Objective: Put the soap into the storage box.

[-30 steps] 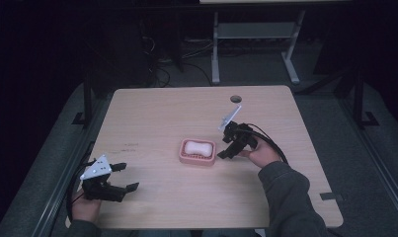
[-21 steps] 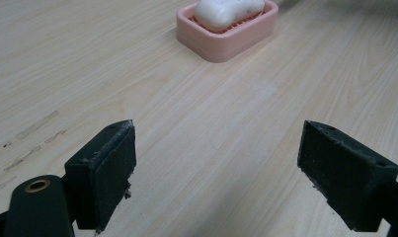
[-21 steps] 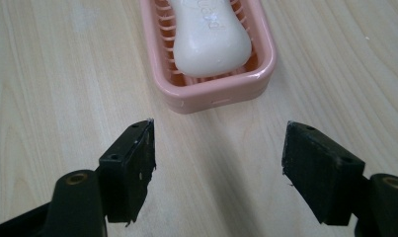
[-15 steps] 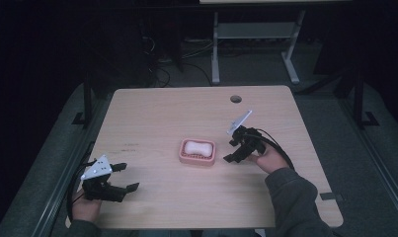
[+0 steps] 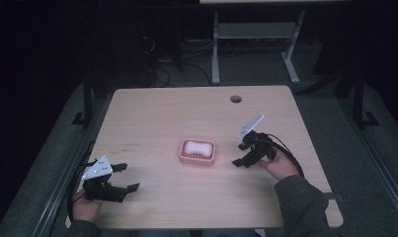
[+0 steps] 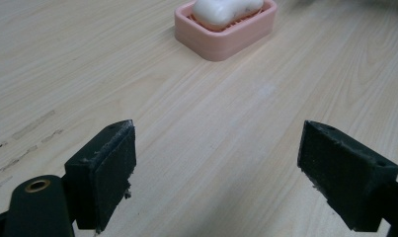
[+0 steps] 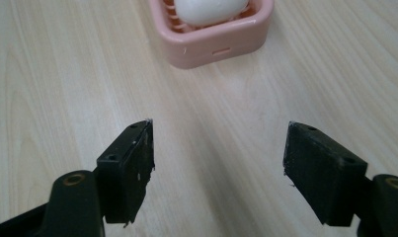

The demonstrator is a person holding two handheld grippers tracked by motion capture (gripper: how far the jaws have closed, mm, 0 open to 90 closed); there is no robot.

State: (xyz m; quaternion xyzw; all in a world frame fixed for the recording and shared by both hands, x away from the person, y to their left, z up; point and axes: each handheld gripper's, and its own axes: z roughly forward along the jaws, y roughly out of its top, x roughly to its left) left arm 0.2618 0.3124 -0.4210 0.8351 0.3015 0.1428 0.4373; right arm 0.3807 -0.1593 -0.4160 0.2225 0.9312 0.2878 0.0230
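Note:
A pink soap dish point(image 5: 198, 159) with a white bar of soap point(image 5: 196, 147) in it rests mid-table. My right gripper point(image 5: 239, 154) hovers just right of the dish, pointing at it; its jaws have just been opening and hold nothing. In the right gripper view the dish point(image 7: 211, 42) and soap point(image 7: 206, 9) lie ahead of the open gripper point(image 7: 218, 163). Near the front left corner my left gripper point(image 5: 129, 177) stands open and empty. From the left gripper view, the dish point(image 6: 226, 37) and soap point(image 6: 226, 10) sit well beyond the gripper point(image 6: 216, 168).
The light wooden table point(image 5: 152, 123) has a round cable hole point(image 5: 235, 98) near its far edge. Beyond the far edge stands a metal desk frame point(image 5: 216, 54) on a dark floor with cables. A sleeve point(image 5: 305, 207) enters at the front right.
My right gripper has drawn back from the soap dish, moving right and toward the near edge. The left gripper has stayed put.

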